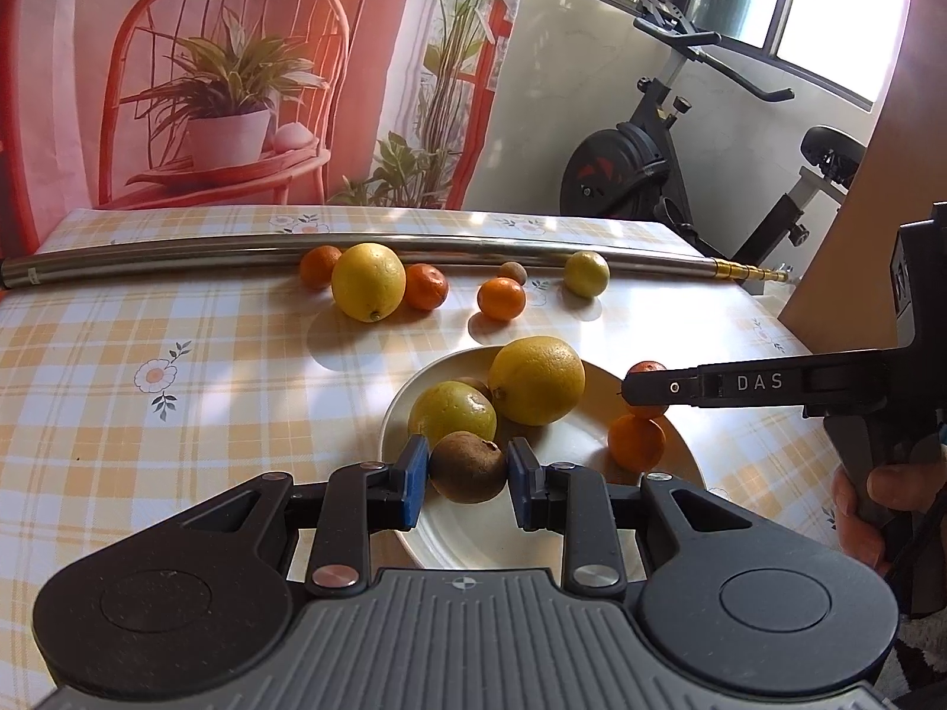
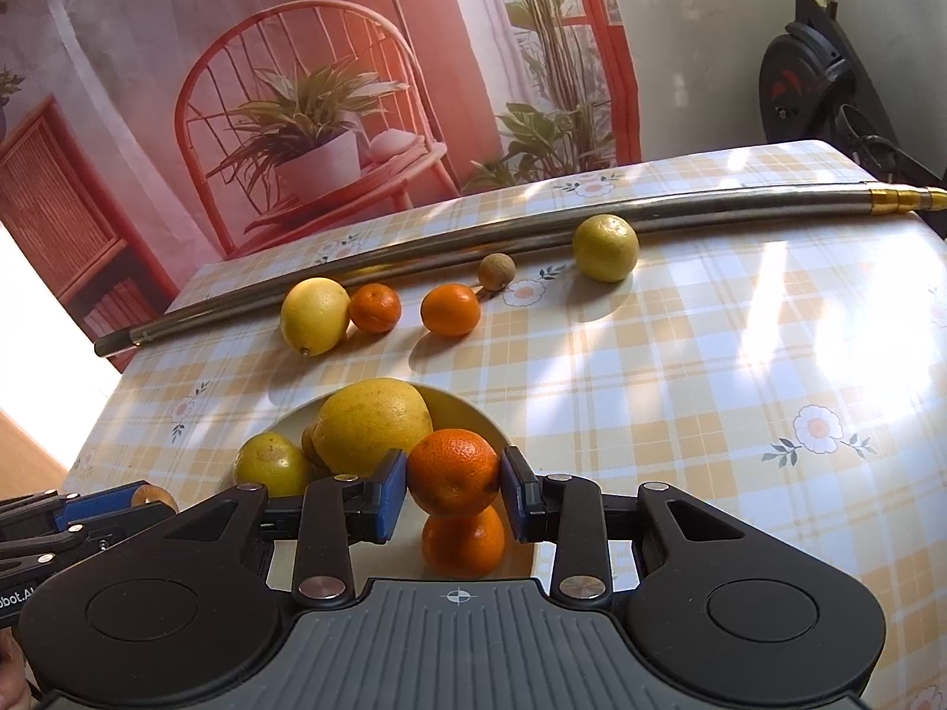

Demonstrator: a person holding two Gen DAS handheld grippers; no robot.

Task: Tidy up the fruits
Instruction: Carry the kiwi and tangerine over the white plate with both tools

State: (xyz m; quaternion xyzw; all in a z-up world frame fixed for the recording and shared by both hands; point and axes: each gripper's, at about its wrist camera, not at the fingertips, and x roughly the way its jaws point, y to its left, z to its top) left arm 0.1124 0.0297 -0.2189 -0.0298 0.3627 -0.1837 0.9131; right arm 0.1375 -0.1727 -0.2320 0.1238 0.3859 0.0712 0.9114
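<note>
My left gripper point(image 1: 468, 467) pinches a brown fruit point(image 1: 467, 467) over the plate point(image 1: 680, 461); at 3 o'clock, right gripper point(image 2: 453, 488) angles down, clamping a mandarin point(image 2: 453, 471).

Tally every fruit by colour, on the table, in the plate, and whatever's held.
Orange round fruits: 5
Yellow or yellow-green round fruits: 4
Brown round fruits: 3
Total: 12
</note>
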